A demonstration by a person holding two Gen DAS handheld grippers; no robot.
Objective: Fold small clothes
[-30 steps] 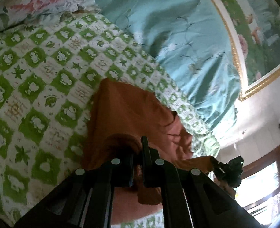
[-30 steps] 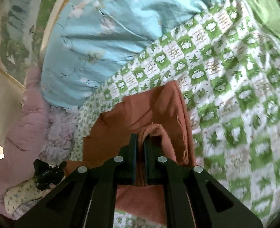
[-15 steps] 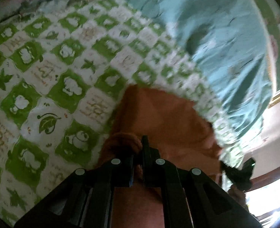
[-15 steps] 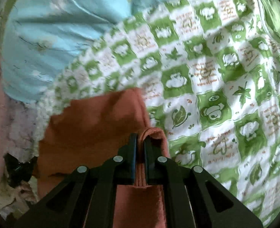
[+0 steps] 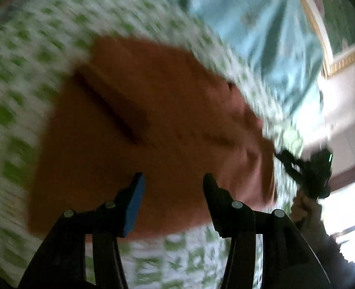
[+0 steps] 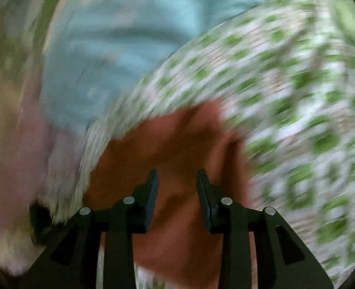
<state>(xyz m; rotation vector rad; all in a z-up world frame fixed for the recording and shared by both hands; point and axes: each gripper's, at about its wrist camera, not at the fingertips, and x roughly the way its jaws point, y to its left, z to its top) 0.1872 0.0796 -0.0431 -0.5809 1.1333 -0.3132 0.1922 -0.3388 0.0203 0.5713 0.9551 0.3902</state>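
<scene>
A rust-orange small garment lies on the green-and-white checked bedsheet; it also shows in the right wrist view. Both views are motion-blurred. My left gripper is open and empty above the garment's near part. My right gripper is open and empty above the garment's other side. The right gripper shows at the right of the left wrist view, held by a hand.
A light blue quilt lies beyond the sheet, also in the right wrist view. A pink blanket is at the left. A gold-framed picture and a bright window are at the right.
Both grippers were shut on the garment's edge; now both are open and have let go. The garment lies flatter on the sheet, and both cameras are moving fast.
</scene>
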